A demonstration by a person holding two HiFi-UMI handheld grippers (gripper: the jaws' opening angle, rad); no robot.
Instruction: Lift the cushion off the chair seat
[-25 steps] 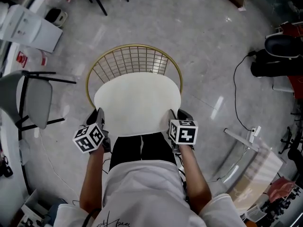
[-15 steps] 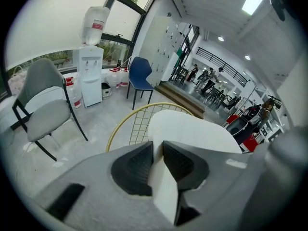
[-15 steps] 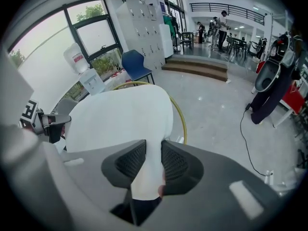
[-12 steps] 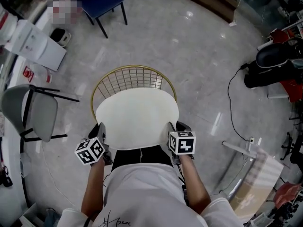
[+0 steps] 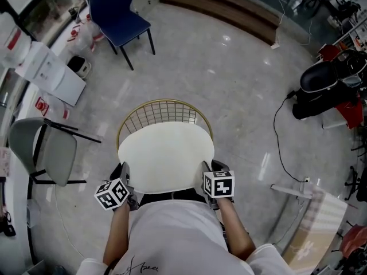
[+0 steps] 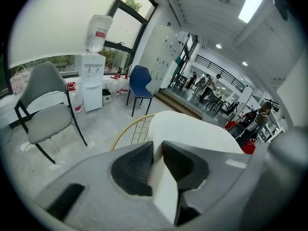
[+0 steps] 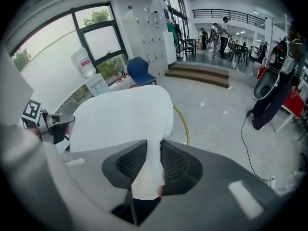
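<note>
A round cream cushion [image 5: 166, 156] is held up above the gold wire chair [image 5: 163, 112], whose back grid shows beyond its far edge. My left gripper [image 5: 123, 179] is shut on the cushion's near left edge, and the pads pinch the cream rim [image 6: 161, 184]. My right gripper [image 5: 207, 173] is shut on the near right edge, with the rim [image 7: 149, 172] squeezed between its pads. In the right gripper view the cushion [image 7: 122, 117] spreads ahead, with the chair's gold rim [image 7: 184, 124] just past it. The seat under the cushion is hidden.
A grey chair [image 5: 43, 150] stands at the left, a blue chair [image 5: 117, 16] further off. A white water dispenser [image 5: 49, 73] lies against the left wall. A black cable [image 5: 281, 130] and a dark scooter [image 5: 327, 87] are at the right, on grey polished floor.
Both grippers have risen with the cushion, which has come up off the seat. The view has pulled back, so the chair looks smaller and more of the room shows.
</note>
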